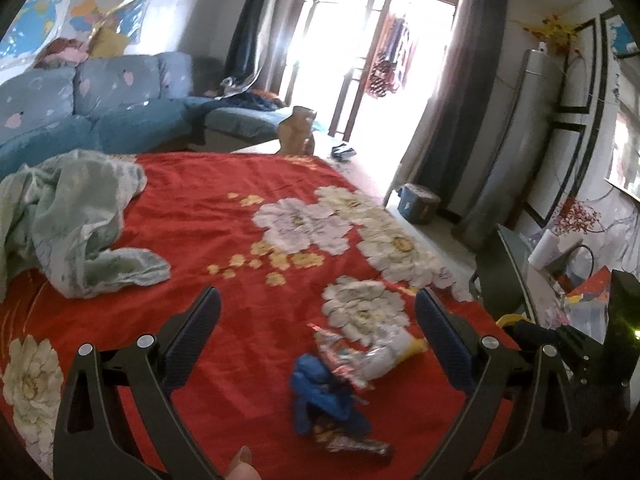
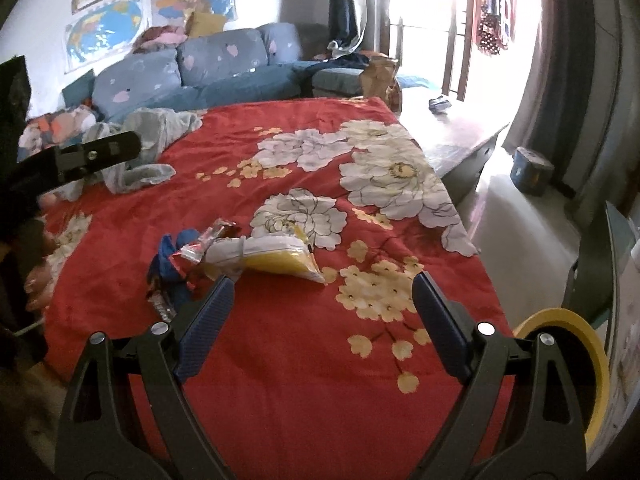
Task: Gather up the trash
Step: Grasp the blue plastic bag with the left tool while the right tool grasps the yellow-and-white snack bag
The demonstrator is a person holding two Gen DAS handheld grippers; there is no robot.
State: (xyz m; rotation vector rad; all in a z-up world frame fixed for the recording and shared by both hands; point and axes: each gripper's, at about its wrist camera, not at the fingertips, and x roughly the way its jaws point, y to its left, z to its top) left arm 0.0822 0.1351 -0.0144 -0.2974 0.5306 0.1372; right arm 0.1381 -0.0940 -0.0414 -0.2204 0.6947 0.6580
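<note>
Left wrist view looks down over a red floral bedspread [image 1: 224, 216] with the left tongs [image 1: 318, 306] spread wide and nothing between the pads; their tips hover above the cloth, with the pile of trash [image 1: 344, 384] lying on the bedspread just short of them, nearer the right-hand pad. That pile is a crumpled blue wrapper [image 1: 320, 396], a shiny foil snack packet [image 1: 340, 360] and a white and yellow plastic bag [image 1: 394, 350], all touching one another. A pale green blanket [image 1: 76, 216] lies bunched at the left of the bed, well apart from the trash, and a fingertip [image 1: 240, 460] shows at the bottom edge. Beyond the bed stand a blue sofa [image 1: 112, 108] and a brown paper bag [image 1: 298, 130] before a bright window. Right wrist view shows the right tongs [image 2: 324, 290] likewise released and empty above the same bedspread [image 2: 304, 360], with the trash [image 2: 236, 256] just ahead of the left-hand pad: the white and yellow bag [image 2: 276, 258] lies flat, the foil packet [image 2: 208, 240] and blue wrapper [image 2: 172, 258] bunched at its left end. One black finger of the left tongs [image 2: 100, 154] juts in from the left edge. A yellow-rimmed bin [image 2: 576, 364] sits at the lower right beside the bed, and a blue tub [image 2: 532, 172] stands on the floor near the curtain.
</note>
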